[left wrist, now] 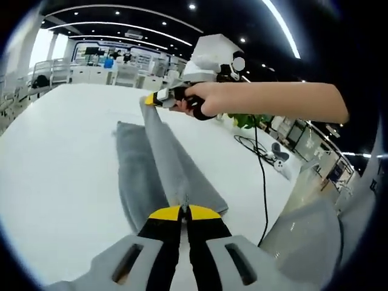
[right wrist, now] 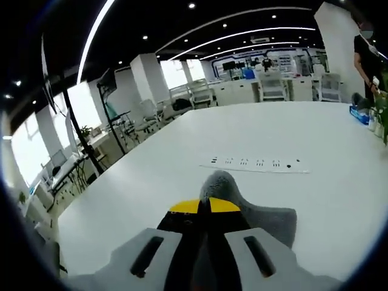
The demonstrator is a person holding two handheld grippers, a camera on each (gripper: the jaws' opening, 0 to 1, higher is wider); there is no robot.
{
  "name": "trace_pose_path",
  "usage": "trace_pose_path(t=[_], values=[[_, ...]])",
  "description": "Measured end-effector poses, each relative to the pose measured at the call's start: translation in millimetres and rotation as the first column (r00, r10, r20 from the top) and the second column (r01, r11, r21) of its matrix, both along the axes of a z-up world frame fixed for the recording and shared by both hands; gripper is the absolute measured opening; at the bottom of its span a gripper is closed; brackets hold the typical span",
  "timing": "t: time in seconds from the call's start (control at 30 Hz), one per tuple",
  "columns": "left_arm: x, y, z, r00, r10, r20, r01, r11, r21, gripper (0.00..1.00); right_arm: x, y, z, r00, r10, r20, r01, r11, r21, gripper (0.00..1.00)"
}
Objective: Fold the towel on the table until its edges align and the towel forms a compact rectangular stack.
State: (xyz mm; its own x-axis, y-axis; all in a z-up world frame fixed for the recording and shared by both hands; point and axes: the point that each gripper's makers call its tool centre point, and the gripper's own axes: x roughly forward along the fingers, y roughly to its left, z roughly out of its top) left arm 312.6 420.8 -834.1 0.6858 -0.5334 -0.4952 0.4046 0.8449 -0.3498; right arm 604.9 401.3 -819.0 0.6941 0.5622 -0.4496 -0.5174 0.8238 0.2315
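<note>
A grey towel (left wrist: 145, 167) lies lengthwise on the white table (left wrist: 60, 151), with a long fold of it lifted and stretched between the two grippers. My left gripper (left wrist: 183, 212) is shut on the near end of that fold. The right gripper (left wrist: 159, 99), held by a person's hand, pinches the far end above the table. In the right gripper view my right gripper (right wrist: 205, 207) is shut on a bunched grey towel corner (right wrist: 219, 182), and more cloth (right wrist: 273, 219) hangs to its right.
A black cable (left wrist: 262, 163) and a white plug lie near the table's right edge, beside green plants (left wrist: 248, 120). A white power strip (right wrist: 254, 163) is set in the tabletop ahead of the right gripper. Desks and chairs stand beyond the table.
</note>
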Motion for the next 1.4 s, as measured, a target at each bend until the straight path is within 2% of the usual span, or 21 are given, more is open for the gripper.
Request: trace_pose_path(t=[0.2, 0.33, 0.47, 0.6, 0.67, 0.7, 0.83, 0.87, 0.93, 1.0, 1.03, 1.1, 1.2, 1.37, 1.4], values=[[2.9, 11, -20.8, 0.999, 0.002, -0.053, -0.002, 1.0, -0.001, 0.03, 2, 12, -23.3, 1.0, 0.004, -0.015, -0.005, 0.998, -0.055, 0.01], [0.7, 14, -26.4, 0.997, 0.013, -0.074, -0.014, 1.0, -0.014, 0.03, 1, 22, -34.3, 0.999, 0.026, -0.018, -0.028, 0.996, -0.089, 0.01], [0.4, 18, -38.6, 0.992, 0.059, -0.109, -0.065, 0.997, -0.05, 0.03, 0, 28, -44.9, 0.999, 0.034, -0.011, -0.035, 0.993, -0.114, 0.01], [0.1, 23, -52.6, 0.988, 0.081, -0.135, -0.089, 0.995, -0.049, 0.04, 0, 33, -55.1, 0.999, 0.034, -0.015, -0.035, 0.992, -0.122, 0.02], [-0.1, 26, -55.0, 0.987, 0.088, -0.137, -0.095, 0.994, -0.046, 0.04, -1, 39, -57.6, 0.998, 0.056, -0.016, -0.057, 0.99, -0.128, 0.02], [-0.7, 27, -54.7, 0.985, 0.099, -0.144, -0.107, 0.993, -0.045, 0.04, -4, 43, -61.2, 0.995, 0.093, -0.023, -0.096, 0.983, -0.155, 0.03], [-1.8, 29, -55.4, 0.983, 0.105, -0.151, -0.113, 0.992, -0.048, 0.06, -2, 49, -62.2, 0.994, 0.105, -0.023, -0.107, 0.983, -0.152, 0.05], [-2.0, 30, -55.2, 0.983, 0.103, -0.149, -0.111, 0.993, -0.045, 0.08, -3, 50, -62.8, 0.994, 0.105, -0.031, -0.108, 0.984, -0.144, 0.06], [-1.2, 29, -54.2, 0.986, 0.093, -0.142, -0.098, 0.995, -0.03, 0.19, -7, 52, -65.3, 0.99, 0.131, -0.048, -0.137, 0.977, -0.161, 0.09], [2.1, 29, -51.8, 0.992, 0.049, -0.116, -0.045, 0.998, 0.034, 0.32, -10, 52, -64.6, 0.985, 0.167, -0.03, -0.17, 0.965, -0.2, 0.13], [4.5, 29, -50.5, 0.994, 0.039, -0.101, -0.033, 0.998, 0.06, 0.34, -11, 53, -63.5, 0.985, 0.173, -0.026, -0.175, 0.964, -0.199, 0.15], [10.7, 25, -45.2, 0.997, 0.002, -0.072, 0.004, 0.996, 0.084, 0.38, -14, 52, -61.3, 0.984, 0.174, -0.026, -0.176, 0.966, -0.191, 0.2], [21.3, 23, -38.5, 0.999, -0.007, -0.05, 0.012, 0.995, 0.095, 0.4, -17, 48, -60.5, 0.975, 0.222, -0.005, -0.217, 0.945, -0.246, 0.21], [36.6, 26, -31.8, 1.0, -0.011, -0.026, 0.014, 0.995, 0.099, 0.42, -19, 38, -53.8, 0.974, 0.225, 0.0, -0.219, 0.946, -0.24, 0.26], [41.3, 26, -29.4, 1.0, -0.011, -0.014, 0.012, 0.997, 0.082, 0.43, -20, 35, -54.1, 0.973, 0.23, -0.004, -0.223, 0.943, -0.248, 0.26]])
